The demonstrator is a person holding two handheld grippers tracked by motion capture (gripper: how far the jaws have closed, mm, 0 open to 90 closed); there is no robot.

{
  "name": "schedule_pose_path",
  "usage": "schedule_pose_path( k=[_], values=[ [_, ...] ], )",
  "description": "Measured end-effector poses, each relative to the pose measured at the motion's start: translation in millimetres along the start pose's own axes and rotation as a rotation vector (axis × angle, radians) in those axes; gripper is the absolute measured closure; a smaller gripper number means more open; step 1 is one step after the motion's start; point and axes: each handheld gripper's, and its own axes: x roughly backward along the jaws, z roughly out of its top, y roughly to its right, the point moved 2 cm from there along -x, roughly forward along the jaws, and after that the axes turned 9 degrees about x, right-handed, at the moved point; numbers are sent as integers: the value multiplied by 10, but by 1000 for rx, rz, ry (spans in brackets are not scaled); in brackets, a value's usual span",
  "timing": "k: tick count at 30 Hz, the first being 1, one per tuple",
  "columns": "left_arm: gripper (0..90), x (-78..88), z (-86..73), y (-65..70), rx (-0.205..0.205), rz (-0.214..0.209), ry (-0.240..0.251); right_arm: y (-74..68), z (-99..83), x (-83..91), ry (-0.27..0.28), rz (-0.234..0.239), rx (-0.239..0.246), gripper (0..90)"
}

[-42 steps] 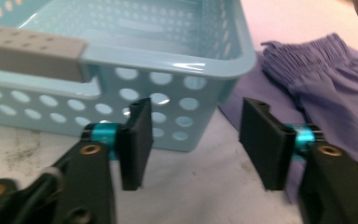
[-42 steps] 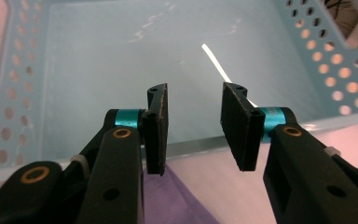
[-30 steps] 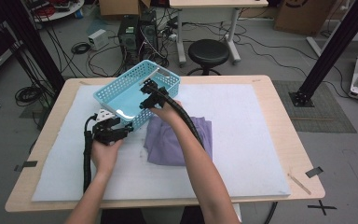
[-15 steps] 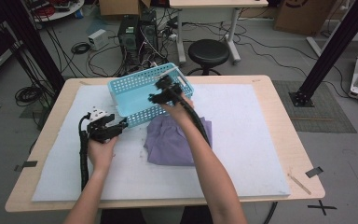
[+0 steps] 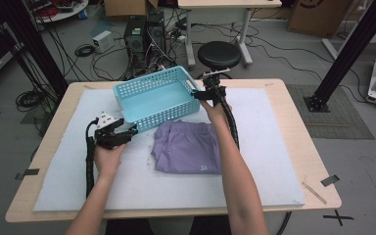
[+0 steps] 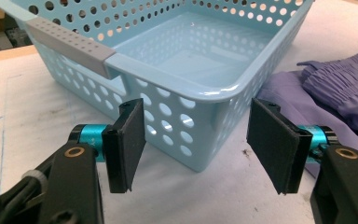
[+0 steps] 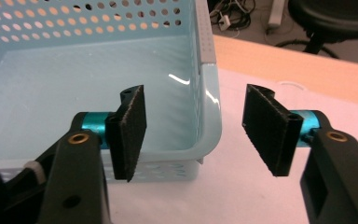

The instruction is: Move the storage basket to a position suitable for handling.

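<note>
We have a pale blue perforated plastic basket (image 5: 157,104) standing empty on the white padded mat (image 5: 274,161), and both of our grippers are gathered at it. Our right gripper (image 5: 199,94) sits at the basket's far right corner, its fingers (image 7: 129,131) standing apart with the rounded corner rim between them and neither pad pressing on the plastic; the jaws have just been opening and then easing in a little, so we judge the basket let go and resting on its own. Our left gripper (image 5: 127,131) waits at the near left corner, fingers (image 6: 128,143) also apart, the basket's holed wall just beyond their tips and nothing between them. The grey strip of the handle (image 6: 70,44) lies farther out past the left finger.

The crumpled lavender cloth garment (image 5: 188,147) lies on the mat beside the basket's near wall, just off the right finger in the left gripper view. We read the basket as set close to the garment so that the garment has a short way to go into it.
</note>
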Motion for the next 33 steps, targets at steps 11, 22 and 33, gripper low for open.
schedule_pose_path(
  k=[11, 22, 33],
  values=[
    [460, -59, -18, -14, -26, 9, 5, -13, -51, -84, -39, 24, 20, 647],
    [455, -208, 134, -35, -18, 36, -14, 8, -132, 37, -30, -4, 41, 690],
    [462, -449, 174, 104, -19, -25, 20, 242, -375, 299, -3, -36, 20, 688]
  ],
)
